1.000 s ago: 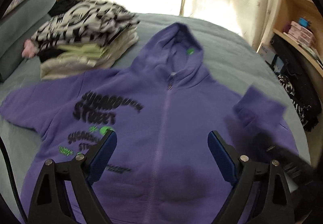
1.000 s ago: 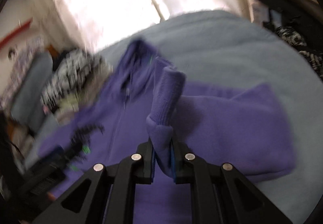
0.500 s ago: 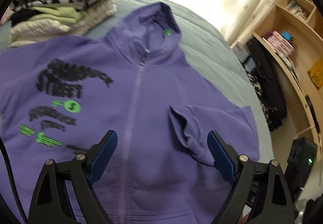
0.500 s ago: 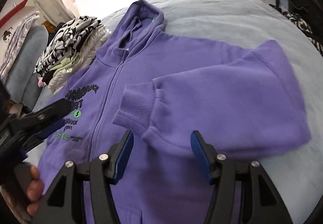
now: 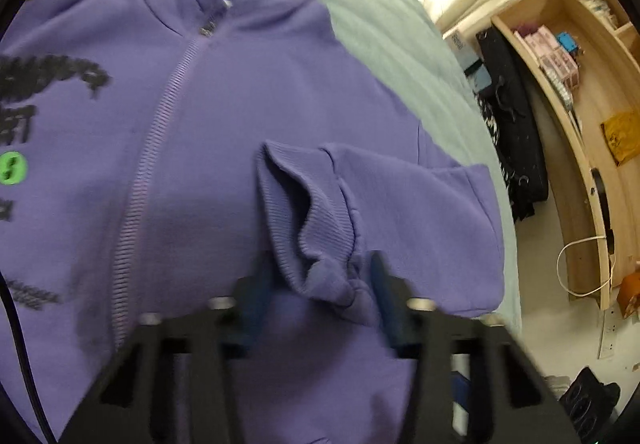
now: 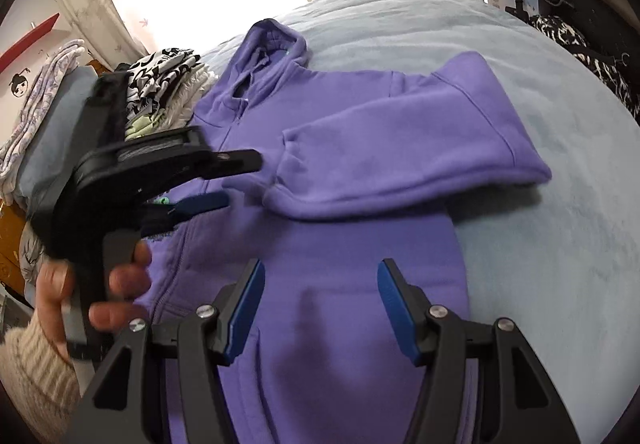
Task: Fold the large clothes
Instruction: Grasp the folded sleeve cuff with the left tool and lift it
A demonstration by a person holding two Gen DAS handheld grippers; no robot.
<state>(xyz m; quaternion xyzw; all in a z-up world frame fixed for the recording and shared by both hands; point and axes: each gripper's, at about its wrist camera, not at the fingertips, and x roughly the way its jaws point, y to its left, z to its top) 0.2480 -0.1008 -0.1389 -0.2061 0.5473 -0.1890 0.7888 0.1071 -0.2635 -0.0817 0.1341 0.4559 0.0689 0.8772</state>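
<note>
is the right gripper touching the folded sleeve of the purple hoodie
Apart. In the right wrist view the right gripper stands open over the hoodie body, and the folded sleeve lies farther up with bare purple cloth between.

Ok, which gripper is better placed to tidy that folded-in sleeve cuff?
Left. The left gripper already straddles the cuff, its jaws closing on it. The right gripper is open, nearer the hoodie hem.

Open ground: bare blue-grey blanket point(image 6: 520, 56) right of the purple hoodie point(image 6: 360, 244) and past its hood. Obstructions: pile of folded clothes point(image 6: 168, 84) beside the hoodie's left shoulder; wooden shelves point(image 5: 592, 124) and dark hanging items point(image 5: 508, 116) along the bed's right edge.
</note>
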